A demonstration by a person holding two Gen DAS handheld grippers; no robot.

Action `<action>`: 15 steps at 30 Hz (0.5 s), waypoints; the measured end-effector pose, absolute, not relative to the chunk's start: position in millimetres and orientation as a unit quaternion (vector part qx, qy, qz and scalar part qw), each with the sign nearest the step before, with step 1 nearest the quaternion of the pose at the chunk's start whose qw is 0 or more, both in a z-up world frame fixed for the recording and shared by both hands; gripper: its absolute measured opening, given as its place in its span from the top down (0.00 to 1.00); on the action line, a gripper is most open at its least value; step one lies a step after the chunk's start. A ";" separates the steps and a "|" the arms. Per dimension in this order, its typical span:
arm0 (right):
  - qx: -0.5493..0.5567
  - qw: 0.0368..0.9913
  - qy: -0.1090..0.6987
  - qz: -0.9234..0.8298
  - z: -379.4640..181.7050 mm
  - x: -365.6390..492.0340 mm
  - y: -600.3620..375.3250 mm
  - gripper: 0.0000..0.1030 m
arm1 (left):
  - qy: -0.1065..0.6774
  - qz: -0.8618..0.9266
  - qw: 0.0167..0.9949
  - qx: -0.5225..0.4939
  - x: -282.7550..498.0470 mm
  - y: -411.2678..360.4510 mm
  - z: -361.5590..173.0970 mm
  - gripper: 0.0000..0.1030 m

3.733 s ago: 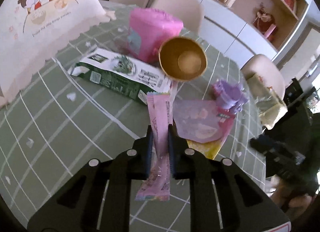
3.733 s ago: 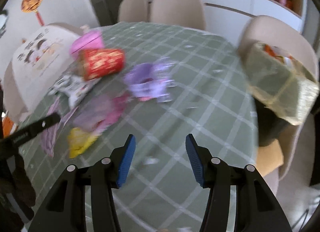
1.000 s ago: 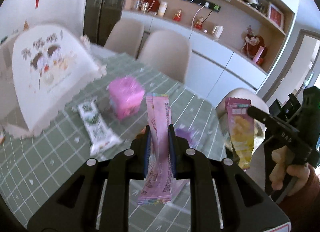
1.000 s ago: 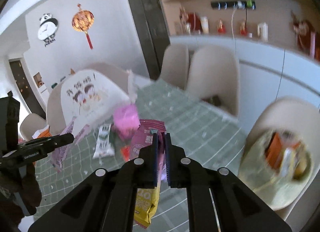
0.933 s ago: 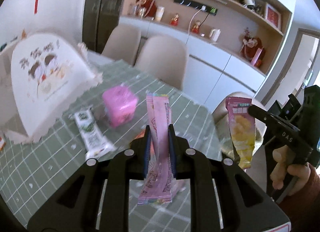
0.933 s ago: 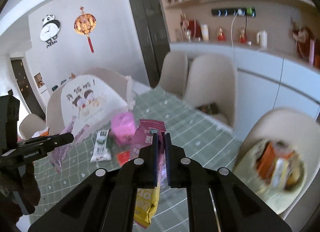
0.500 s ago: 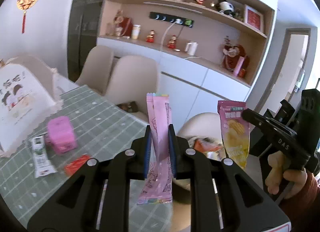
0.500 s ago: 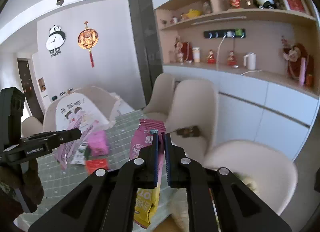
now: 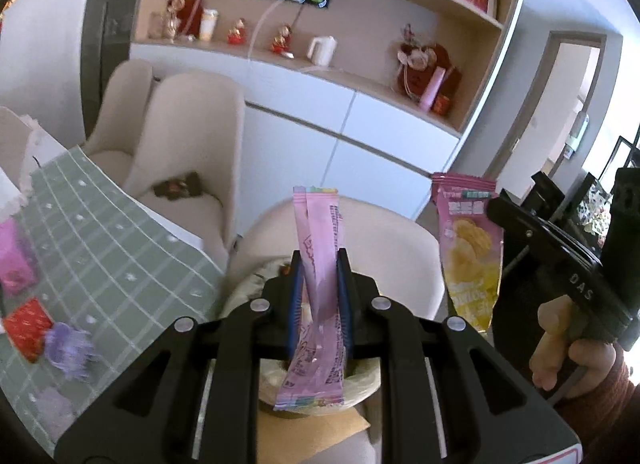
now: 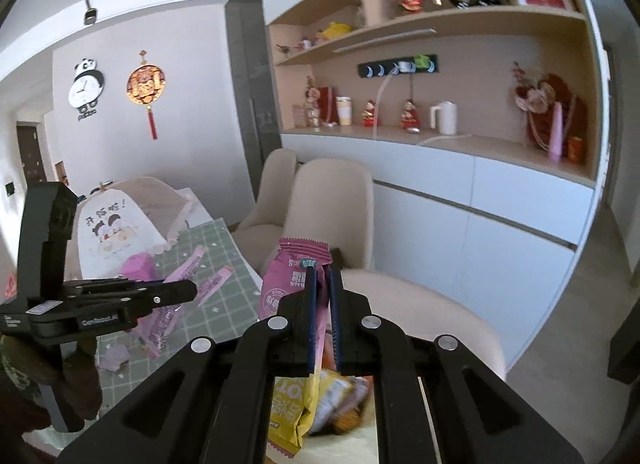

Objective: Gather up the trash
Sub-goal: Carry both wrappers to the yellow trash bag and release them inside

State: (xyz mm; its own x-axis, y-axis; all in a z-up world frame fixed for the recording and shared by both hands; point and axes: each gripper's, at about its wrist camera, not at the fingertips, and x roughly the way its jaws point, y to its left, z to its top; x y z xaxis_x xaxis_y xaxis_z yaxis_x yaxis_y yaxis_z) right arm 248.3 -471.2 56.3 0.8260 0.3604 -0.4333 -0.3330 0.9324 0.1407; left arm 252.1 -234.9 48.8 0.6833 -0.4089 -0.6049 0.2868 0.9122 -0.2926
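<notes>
Left wrist view: left gripper (image 9: 320, 260) jaws clamped on long pink sachet (image 9: 320, 264), hanging upright over beige chair (image 9: 400, 248) w/ a bag (image 9: 360, 378) on the seat. Right gripper (image 9: 496, 208) at right, held by hand (image 9: 568, 348), pinching pink-yellow chip packet (image 9: 470, 252). Green checked table (image 9: 112, 240) at left w/ red wrapper (image 9: 26, 326), purple scrap (image 9: 68, 344).

Right wrist view: right gripper (image 10: 322, 270) jaws closed on chip packet (image 10: 288, 284), above bag w/ trash (image 10: 340, 404). Left gripper (image 10: 188, 290) at left, gripping pink sachet (image 10: 168, 312) over table (image 10: 224, 288).
</notes>
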 end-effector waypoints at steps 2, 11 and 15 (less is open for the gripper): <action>0.033 0.955 0.236 0.175 51.1 250.1 -486.8 0.92 | 0.362 -0.192 0.907 -0.092 258.7 -246.5 39.5 0.86; 0.058 0.951 0.252 0.168 28.1 260.4 -524.3 0.92 | 0.405 -0.193 0.887 -0.112 287.7 -274.7 -2.3 0.77; 0.066 0.948 0.260 0.170 17.0 266.5 -527.9 0.92 | 0.412 -0.182 0.884 -0.129 292.3 -270.5 -9.8 0.68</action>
